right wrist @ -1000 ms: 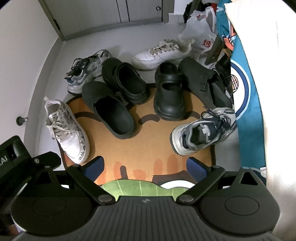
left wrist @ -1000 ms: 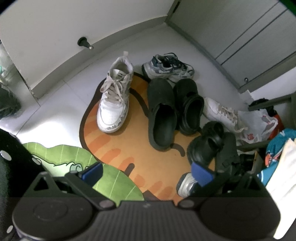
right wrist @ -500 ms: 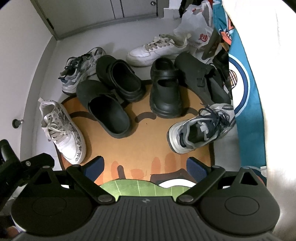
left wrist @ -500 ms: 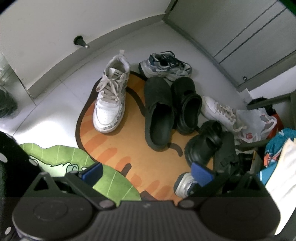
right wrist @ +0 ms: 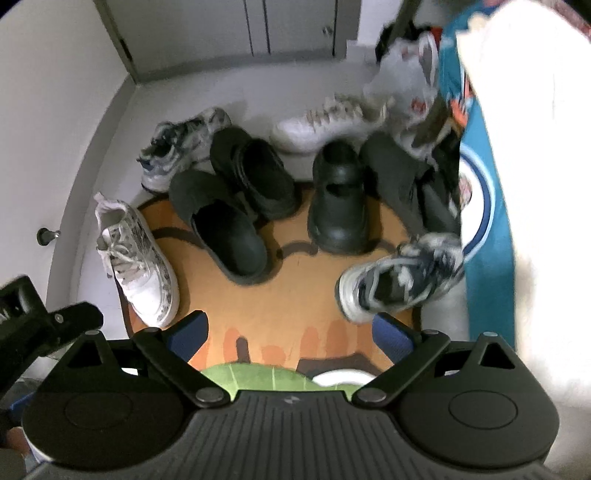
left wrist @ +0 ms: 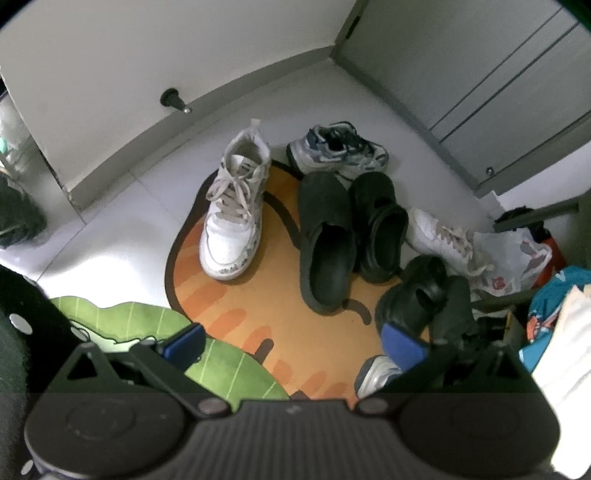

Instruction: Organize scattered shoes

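Observation:
Several shoes lie scattered on an orange mat (left wrist: 258, 306) (right wrist: 288, 295). A white high-top sneaker (left wrist: 232, 218) (right wrist: 136, 266) lies at the mat's left. Two black clogs (left wrist: 325, 240) (right wrist: 225, 225) lie side by side in the middle. A grey-blue trainer (left wrist: 336, 151) (right wrist: 177, 147) sits behind them, and its mate (right wrist: 399, 277) lies at the mat's right. A black strap shoe (right wrist: 340, 199) (left wrist: 413, 295) and a white low sneaker (right wrist: 328, 122) (left wrist: 443, 236) lie further right. My left gripper (left wrist: 291, 343) and right gripper (right wrist: 290, 332) both hang open above the mat's near edge, holding nothing.
A green leaf-shaped mat part (left wrist: 147, 332) lies under the grippers. A doorstop (left wrist: 173, 99) sticks out of the left wall. Grey cabinet doors (right wrist: 291, 26) close the back. A white plastic bag (left wrist: 513, 258) and teal fabric (right wrist: 484, 221) crowd the right side.
Both grippers have shifted slightly over the mat, so the shoes sit a little differently in view; the right view is motion-blurred. No shoe has moved and both stay open.

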A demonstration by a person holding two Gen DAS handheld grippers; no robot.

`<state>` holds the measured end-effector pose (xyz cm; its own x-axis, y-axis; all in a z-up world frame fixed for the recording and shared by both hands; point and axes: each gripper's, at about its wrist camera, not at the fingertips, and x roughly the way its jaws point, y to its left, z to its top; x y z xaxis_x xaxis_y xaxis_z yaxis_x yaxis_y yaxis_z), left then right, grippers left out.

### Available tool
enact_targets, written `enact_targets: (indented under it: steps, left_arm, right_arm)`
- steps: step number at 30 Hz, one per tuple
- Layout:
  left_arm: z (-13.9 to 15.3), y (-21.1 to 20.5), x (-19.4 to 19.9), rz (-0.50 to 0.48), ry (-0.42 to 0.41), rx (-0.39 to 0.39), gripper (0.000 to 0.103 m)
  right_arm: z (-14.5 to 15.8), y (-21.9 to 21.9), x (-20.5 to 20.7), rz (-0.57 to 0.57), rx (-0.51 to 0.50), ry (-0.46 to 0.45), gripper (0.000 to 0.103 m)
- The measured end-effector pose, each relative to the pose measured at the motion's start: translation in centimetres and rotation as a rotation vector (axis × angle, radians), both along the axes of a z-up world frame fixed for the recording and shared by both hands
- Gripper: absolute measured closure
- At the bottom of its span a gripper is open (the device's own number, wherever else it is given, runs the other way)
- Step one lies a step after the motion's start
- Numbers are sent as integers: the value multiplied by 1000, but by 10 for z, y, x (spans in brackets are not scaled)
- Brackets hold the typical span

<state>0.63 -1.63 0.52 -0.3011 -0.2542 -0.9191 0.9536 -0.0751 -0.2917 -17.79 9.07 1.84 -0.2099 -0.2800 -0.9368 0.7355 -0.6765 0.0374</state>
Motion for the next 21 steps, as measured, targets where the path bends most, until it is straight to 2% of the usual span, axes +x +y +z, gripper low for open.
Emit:
enact_targets:
  steps: [5,10,14,17,21]
  left_arm:
    - [6,2,7,3,26,-14,0]
    - [16,2,3,-60,20,-45,0]
    - [28,4,-5,-132,-27,-108,0]
    - [25,10,-9,-174,-48,-101,0]
    - [21,10,-8,-156,-89,-92,0]
  right_arm:
    - [14,5,1,3,-26,35,5]
    - [20,12,3,15,-49,57,5]
    - [33,23,0,18,-93,86,5]
    - [37,25,-1,16,-135,108,5]
    - [28,26,-12,-9,-147,103,5]
